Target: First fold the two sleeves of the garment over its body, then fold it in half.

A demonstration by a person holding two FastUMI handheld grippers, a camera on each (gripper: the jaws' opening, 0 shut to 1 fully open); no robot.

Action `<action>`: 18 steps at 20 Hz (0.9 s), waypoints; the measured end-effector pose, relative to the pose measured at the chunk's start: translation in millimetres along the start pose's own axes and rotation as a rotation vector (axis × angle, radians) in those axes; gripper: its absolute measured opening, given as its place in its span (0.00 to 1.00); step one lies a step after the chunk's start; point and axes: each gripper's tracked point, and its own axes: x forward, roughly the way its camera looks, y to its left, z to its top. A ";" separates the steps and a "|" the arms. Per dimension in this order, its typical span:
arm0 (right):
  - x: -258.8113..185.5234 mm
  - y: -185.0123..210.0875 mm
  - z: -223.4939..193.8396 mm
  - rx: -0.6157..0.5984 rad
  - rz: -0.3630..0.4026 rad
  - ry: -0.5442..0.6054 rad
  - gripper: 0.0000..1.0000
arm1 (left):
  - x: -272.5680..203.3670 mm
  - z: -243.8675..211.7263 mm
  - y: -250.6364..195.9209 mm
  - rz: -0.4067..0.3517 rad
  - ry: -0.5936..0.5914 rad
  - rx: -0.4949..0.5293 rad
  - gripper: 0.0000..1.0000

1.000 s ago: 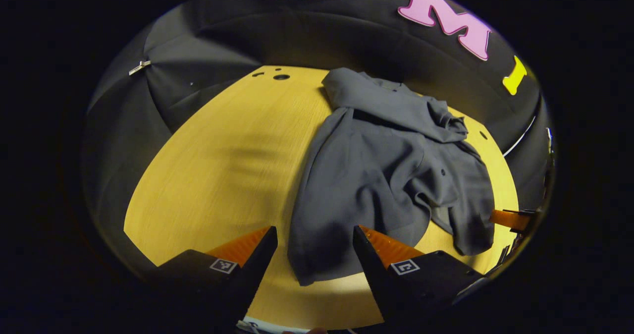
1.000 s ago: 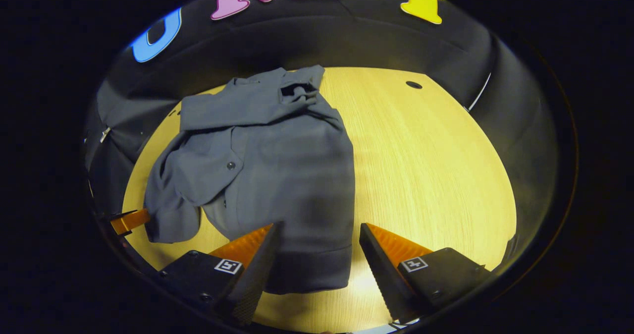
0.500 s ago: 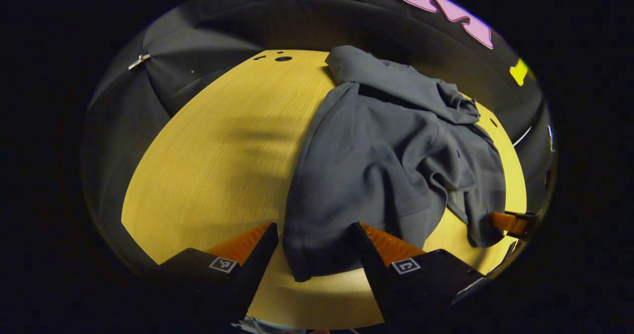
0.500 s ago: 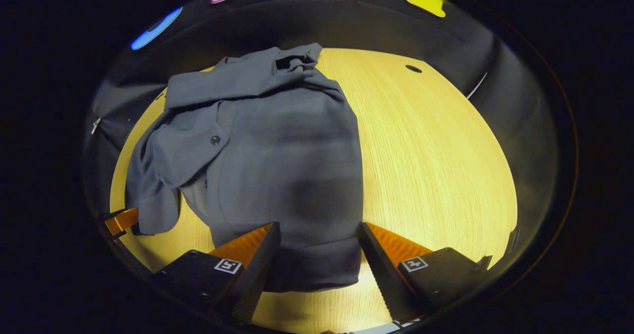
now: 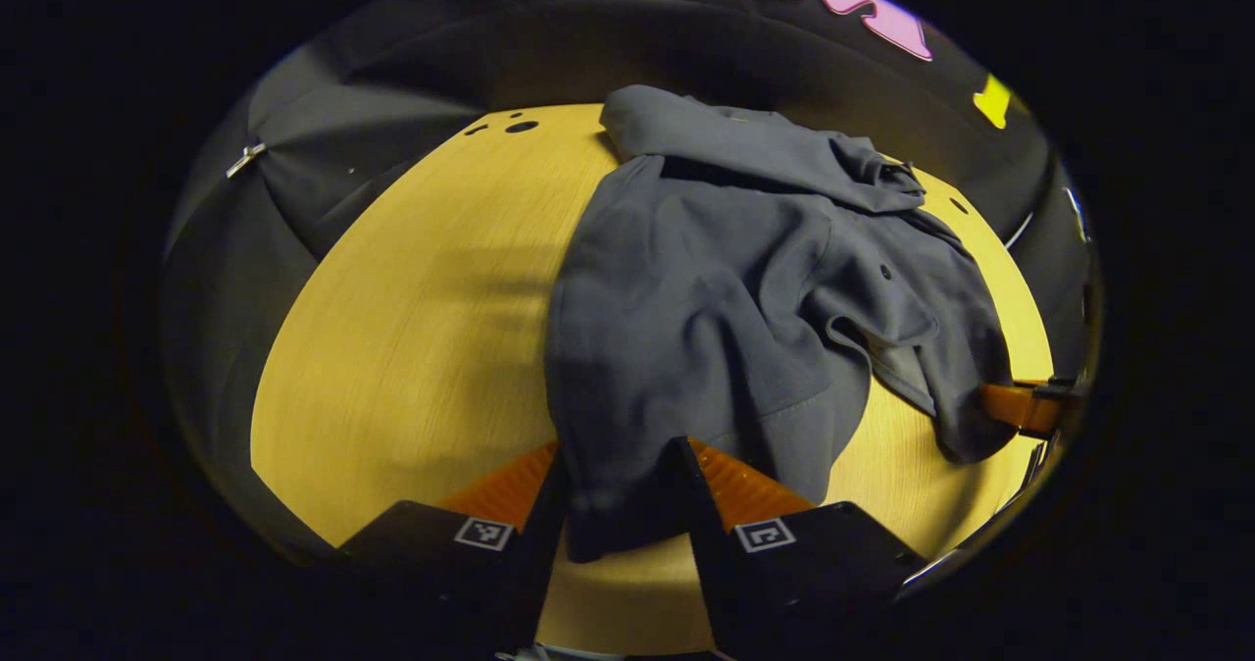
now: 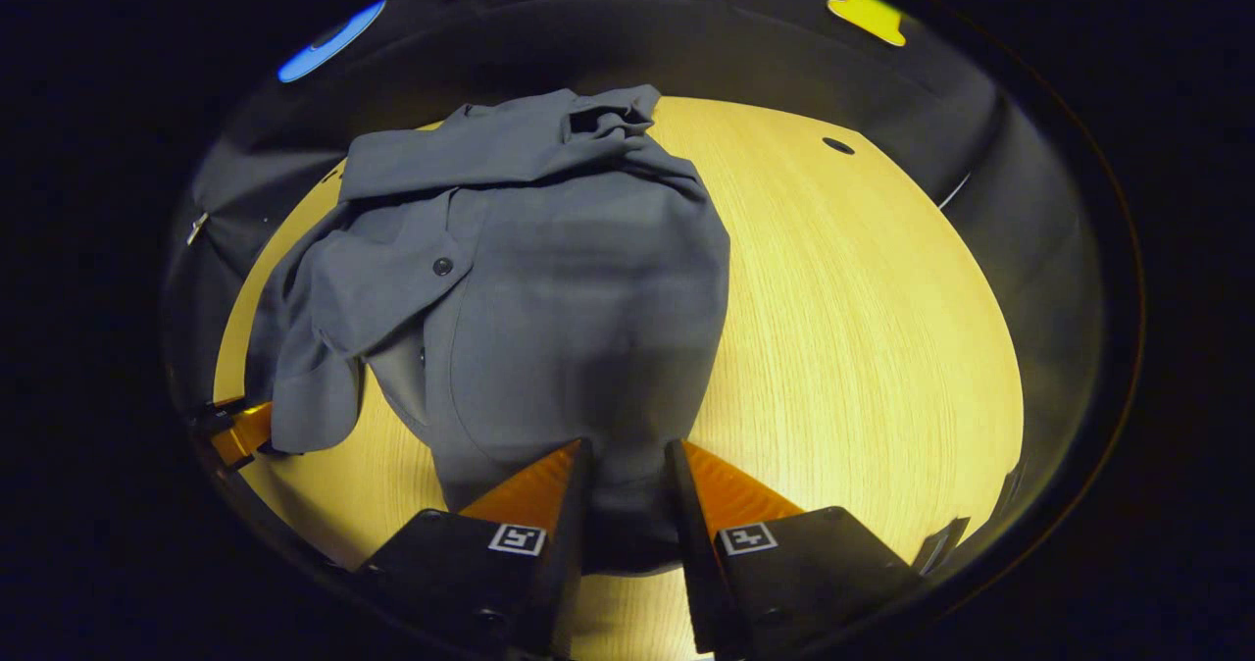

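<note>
A: Where is the garment [image 5: 726, 308]?

B: Spread on the counter [image 5: 412, 328], running away from both tools toward the booth wall. In the left gripper view its near hem sits between the left tool's [image 5: 618, 489] fingers, and the bulk of the grey cloth lies ahead and to that tool's right.

A: How does the left tool stand?

B: Its fingers are drawn in close, with a fold of the hem bunched in the narrow gap. Both fingers appear to press on the cloth.

A: And the right tool [image 6: 627, 484]?

B: Much the same. In the right gripper view its fingers are nearly together around the garment's [image 6: 549, 288] near edge, the cloth pinched between them. The body of the garment rises ahead of this tool and to its left; bare counter [image 6: 863, 328] stretches to its right.

A: What about the sleeves?

B: One sleeve [image 6: 490, 156] lies across the far end of the garment, crumpled at its cuff. Another flap [image 6: 363, 298] with a dark button [image 6: 443, 267] on it is folded over on the right tool's left side, and its lower end droops onto the counter.

A: Can either tool see the other?

B: Yes. The left gripper view catches a finger of the other tool [image 5: 1020, 406] far to its right, touching the drooping cloth. The right gripper view has the other tool's finger [image 6: 240, 432] far to its left, at the same corner.
</note>
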 end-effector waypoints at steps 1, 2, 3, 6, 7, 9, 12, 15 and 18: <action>0.1 0.2 1.1 -0.006 -0.001 -0.002 0.34 | -0.1 -0.6 -2.6 -0.013 -0.003 0.010 0.60; 1.3 0.2 1.2 -0.014 0.001 0.000 0.30 | 1.6 -0.3 -6.0 -0.022 -0.006 0.012 0.48; 2.4 2.5 2.6 -0.015 0.018 -0.003 0.30 | 0.7 0.2 -9.2 -0.026 -0.010 0.008 0.39; 1.0 6.2 3.2 -0.030 0.049 -0.013 0.08 | 0.1 0.7 -13.8 -0.009 -0.020 0.014 0.08; 2.6 6.7 3.2 -0.038 0.067 -0.012 0.05 | 1.1 1.0 -14.6 -0.009 -0.022 0.019 0.07; 1.4 5.8 3.4 -0.024 0.094 -0.003 0.05 | 0.1 1.5 -14.7 -0.030 -0.023 -0.003 0.06; 0.7 5.5 3.9 -0.012 0.083 -0.003 0.06 | -5.2 4.3 -11.0 -0.048 -0.013 -0.016 0.06; -4.7 8.2 5.1 0.004 0.084 0.011 0.06 | -12.1 12.0 -13.5 -0.073 -0.037 -0.035 0.06; -13.5 9.8 16.1 0.024 0.091 -0.003 0.05 | -18.5 18.4 -13.6 -0.090 -0.044 -0.062 0.05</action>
